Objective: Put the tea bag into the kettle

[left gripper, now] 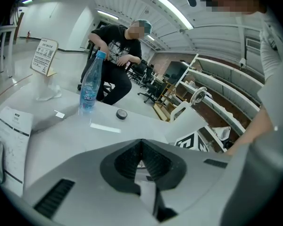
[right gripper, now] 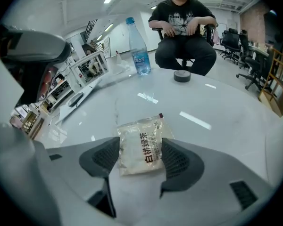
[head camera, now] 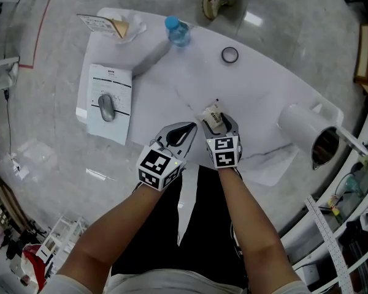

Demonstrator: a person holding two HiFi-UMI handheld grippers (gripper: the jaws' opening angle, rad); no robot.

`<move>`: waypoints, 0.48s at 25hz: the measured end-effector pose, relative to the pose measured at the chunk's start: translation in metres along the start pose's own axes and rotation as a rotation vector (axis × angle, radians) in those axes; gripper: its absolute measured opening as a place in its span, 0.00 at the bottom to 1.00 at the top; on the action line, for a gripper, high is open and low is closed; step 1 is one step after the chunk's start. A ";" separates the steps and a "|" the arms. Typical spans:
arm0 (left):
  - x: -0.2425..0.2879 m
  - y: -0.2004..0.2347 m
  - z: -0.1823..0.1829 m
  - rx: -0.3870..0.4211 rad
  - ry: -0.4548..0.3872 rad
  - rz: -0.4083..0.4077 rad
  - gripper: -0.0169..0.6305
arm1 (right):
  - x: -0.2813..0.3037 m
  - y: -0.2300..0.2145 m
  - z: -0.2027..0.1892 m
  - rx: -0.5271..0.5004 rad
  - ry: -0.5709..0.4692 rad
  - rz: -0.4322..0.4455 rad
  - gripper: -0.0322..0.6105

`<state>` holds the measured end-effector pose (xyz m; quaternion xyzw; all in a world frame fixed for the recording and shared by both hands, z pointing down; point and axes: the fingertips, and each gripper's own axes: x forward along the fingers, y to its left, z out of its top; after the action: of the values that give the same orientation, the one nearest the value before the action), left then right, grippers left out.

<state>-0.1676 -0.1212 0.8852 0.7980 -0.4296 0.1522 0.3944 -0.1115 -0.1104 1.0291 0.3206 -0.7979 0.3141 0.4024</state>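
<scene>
Tea bag [right gripper: 142, 150]: a flat sachet lying on the white table [head camera: 190, 84], framed by the wide-open jaws of the right gripper [right gripper: 140, 155], one pad beside each long edge and neither pressing. Just left of the tea bag, the left gripper [left gripper: 141, 149] has its jaws together and empty. For a sound pick, the pads should settle low and close squarely across the sachet's middle. The kettle [head camera: 306, 133] stands well right of the tea bag, near the table's edge, with bare tabletop between.
</scene>
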 end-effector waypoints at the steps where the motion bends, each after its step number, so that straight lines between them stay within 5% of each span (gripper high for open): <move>1: 0.001 0.001 -0.001 0.003 0.002 -0.002 0.04 | 0.001 0.000 0.000 0.000 0.000 -0.008 0.48; 12: 0.001 0.007 0.004 -0.001 -0.018 -0.005 0.04 | 0.003 -0.006 0.000 -0.072 -0.005 -0.125 0.46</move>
<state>-0.1729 -0.1270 0.8873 0.8001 -0.4313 0.1439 0.3913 -0.1088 -0.1149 1.0332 0.3561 -0.7880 0.2585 0.4305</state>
